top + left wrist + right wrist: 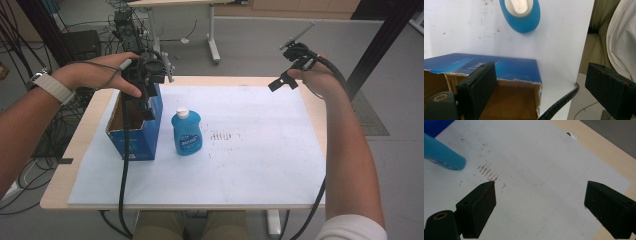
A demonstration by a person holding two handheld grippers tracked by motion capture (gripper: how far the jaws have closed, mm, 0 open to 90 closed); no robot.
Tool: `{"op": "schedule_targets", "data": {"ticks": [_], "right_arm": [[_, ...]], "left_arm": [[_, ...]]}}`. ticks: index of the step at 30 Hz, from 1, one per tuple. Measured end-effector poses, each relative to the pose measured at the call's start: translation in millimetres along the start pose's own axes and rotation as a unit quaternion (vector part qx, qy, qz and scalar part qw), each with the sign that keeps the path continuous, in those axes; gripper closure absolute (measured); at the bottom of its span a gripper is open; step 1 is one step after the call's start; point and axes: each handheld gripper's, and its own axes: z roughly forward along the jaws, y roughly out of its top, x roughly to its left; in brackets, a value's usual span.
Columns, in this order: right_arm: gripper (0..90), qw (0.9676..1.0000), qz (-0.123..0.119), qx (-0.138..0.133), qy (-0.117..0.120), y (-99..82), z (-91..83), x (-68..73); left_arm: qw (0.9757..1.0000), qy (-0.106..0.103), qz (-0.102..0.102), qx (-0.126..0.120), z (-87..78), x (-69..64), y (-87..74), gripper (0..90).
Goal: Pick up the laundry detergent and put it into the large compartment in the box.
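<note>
A blue cardboard box (135,127) with its top torn open stands at the left of the table; its brown inside (509,102) lies just below the left gripper's camera. My left gripper (145,102) hangs over the box's far end, jaws wide apart and pointing down, nothing between them (539,82). A blue bottle with a white cap (186,131) stands upright just right of the box, also seen from above (521,15). My right gripper (282,80) is held high over the table's far right, open and empty (539,202), the bottle's side (442,157) at its upper left.
A white sheet (240,150) with faint brown smudges (487,171) covers the wooden table (65,195). A black cable (123,185) trails from the left gripper down over the table's near edge. Cables and a desk frame stand on the floor beyond.
</note>
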Motion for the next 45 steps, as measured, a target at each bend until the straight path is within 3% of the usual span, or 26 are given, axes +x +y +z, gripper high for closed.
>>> {"op": "schedule_targets", "data": {"ticks": [8,14,27,29,38,45], "right_arm": [[10.3,1.0000,-0.002,0.001,0.000,0.5,0.3,-0.2],[10.6,1.0000,-0.003,0.007,0.000,1.1,1.0,0.6],[10.6,1.0000,-0.004,0.008,0.001,0.7,0.5,2.9],[10.6,1.0000,-0.003,0.008,0.001,-0.1,-0.1,2.9],[10.5,0.9999,-0.005,0.010,0.002,0.7,0.7,4.5],[10.6,1.0000,-0.003,0.009,0.002,0.2,-0.3,4.4]], "left_arm": [[1.0000,-0.001,-0.008,-0.001,-1.8,1.5,-2.1,10.8],[0.9986,-0.007,-0.050,-0.019,-4.7,5.0,-8.9,11.0],[0.9959,-0.006,-0.088,-0.016,-5.3,4.3,-1.2,10.8],[0.9944,-0.004,-0.104,-0.017,-4.6,5.1,1.2,10.8],[0.9914,-0.009,-0.130,-0.013,-1.3,8.8,15.3,10.7],[0.9872,-0.010,-0.158,-0.017,0.1,11.1,20.3,10.7]]}}
